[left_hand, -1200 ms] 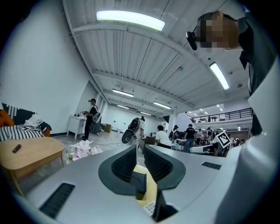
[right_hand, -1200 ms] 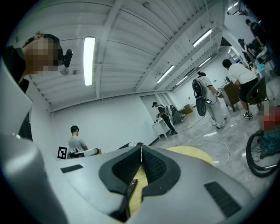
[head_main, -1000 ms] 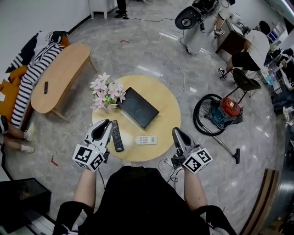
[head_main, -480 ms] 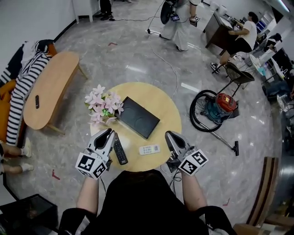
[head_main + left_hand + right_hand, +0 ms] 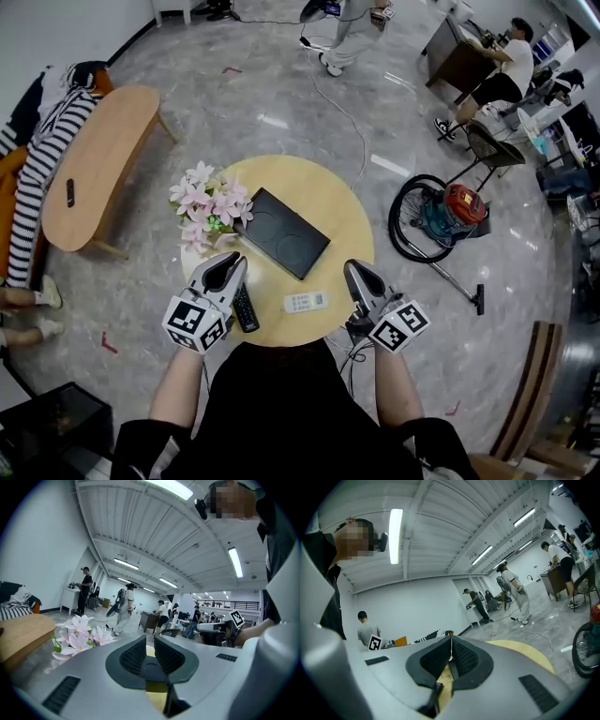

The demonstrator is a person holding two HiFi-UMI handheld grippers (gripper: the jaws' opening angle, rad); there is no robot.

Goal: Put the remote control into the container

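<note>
Table (image 5: 345, 217) of pale matt wood; container (image 5: 281, 232) matt black; remote (image 5: 305, 302) at its five o'clock smooth white plastic; floor (image 5: 281, 94) glossy stone.

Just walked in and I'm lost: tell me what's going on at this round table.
A person holds a gripper in each hand at the round table. The left gripper, jaws slightly apart, hovers by the black remote; the right gripper is shut and empty. The white remote lies between them. Neither remote is in the black container.
</note>
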